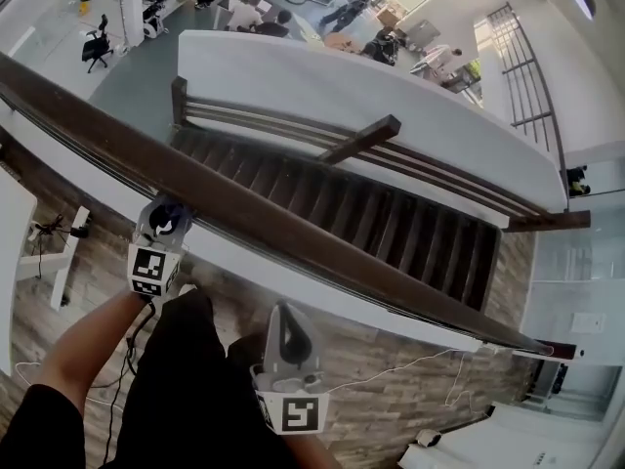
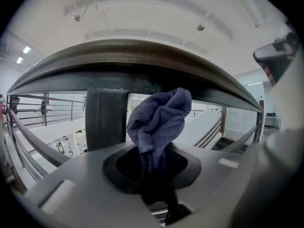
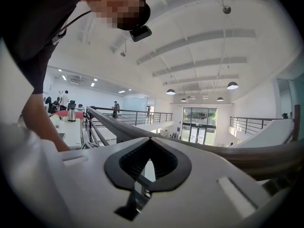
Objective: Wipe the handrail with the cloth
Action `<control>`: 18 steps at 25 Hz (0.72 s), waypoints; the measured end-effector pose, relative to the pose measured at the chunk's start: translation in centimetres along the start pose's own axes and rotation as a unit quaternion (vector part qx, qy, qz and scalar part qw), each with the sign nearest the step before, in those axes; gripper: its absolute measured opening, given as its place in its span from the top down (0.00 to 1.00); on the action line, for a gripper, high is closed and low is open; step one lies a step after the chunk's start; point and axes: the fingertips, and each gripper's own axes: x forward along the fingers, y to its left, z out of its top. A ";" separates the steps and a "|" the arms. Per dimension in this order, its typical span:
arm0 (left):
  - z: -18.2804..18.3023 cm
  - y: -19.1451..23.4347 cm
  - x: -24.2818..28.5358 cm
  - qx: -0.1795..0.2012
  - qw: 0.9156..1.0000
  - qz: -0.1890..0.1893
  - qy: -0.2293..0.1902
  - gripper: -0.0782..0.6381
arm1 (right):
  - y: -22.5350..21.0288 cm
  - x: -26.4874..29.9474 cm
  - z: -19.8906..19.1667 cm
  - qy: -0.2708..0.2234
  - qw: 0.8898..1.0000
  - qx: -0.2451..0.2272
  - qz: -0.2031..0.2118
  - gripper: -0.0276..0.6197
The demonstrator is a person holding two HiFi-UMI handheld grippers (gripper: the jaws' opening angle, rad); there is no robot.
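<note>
The dark wooden handrail (image 1: 293,231) runs on a slant from upper left to lower right. My left gripper (image 1: 167,215) sits at the rail's near edge, shut on a bunched blue cloth (image 1: 171,206). In the left gripper view the cloth (image 2: 159,115) sticks up from the left gripper (image 2: 145,127) right at the underside of the handrail (image 2: 133,63); one dark finger (image 2: 107,120) stands beside it. My right gripper (image 1: 289,332) is lower and nearer me, short of the rail, shut and holding nothing. The right gripper view shows the right gripper (image 3: 151,144) and the handrail (image 3: 266,158) stretching away.
Beyond the rail a dark staircase (image 1: 391,213) drops to a lower floor with desks, chairs and people (image 1: 254,13). White cables (image 1: 410,369) lie on the wood-pattern floor near me. A white table edge (image 1: 15,252) is at my left.
</note>
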 end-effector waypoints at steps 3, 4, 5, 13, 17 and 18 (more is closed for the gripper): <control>0.1 -0.9 1.2 0.007 1.000 -0.012 0.004 0.77 | 0.1 0.0 0.3 0.011 1.000 0.006 -0.003 0.95; -0.2 -1.1 1.5 0.007 1.000 -0.017 0.006 0.77 | 0.2 0.1 0.3 0.013 1.000 0.009 -0.006 0.95; -0.6 -1.1 1.8 0.004 1.000 -0.019 0.009 0.77 | 0.2 0.1 0.4 0.016 1.000 0.009 -0.008 0.95; -2.6 -1.0 2.6 -0.006 0.999 -0.027 0.019 0.77 | -1.0 -0.6 0.1 0.024 0.999 0.011 -0.035 0.95; -2.5 -0.6 2.4 -0.015 0.999 -0.023 0.017 0.77 | -1.3 -0.6 -0.1 0.025 0.999 0.016 -0.041 0.95; -2.4 -0.5 2.4 -0.020 0.999 -0.022 0.018 0.77 | -1.4 -0.6 0.0 0.024 0.999 0.019 -0.042 0.95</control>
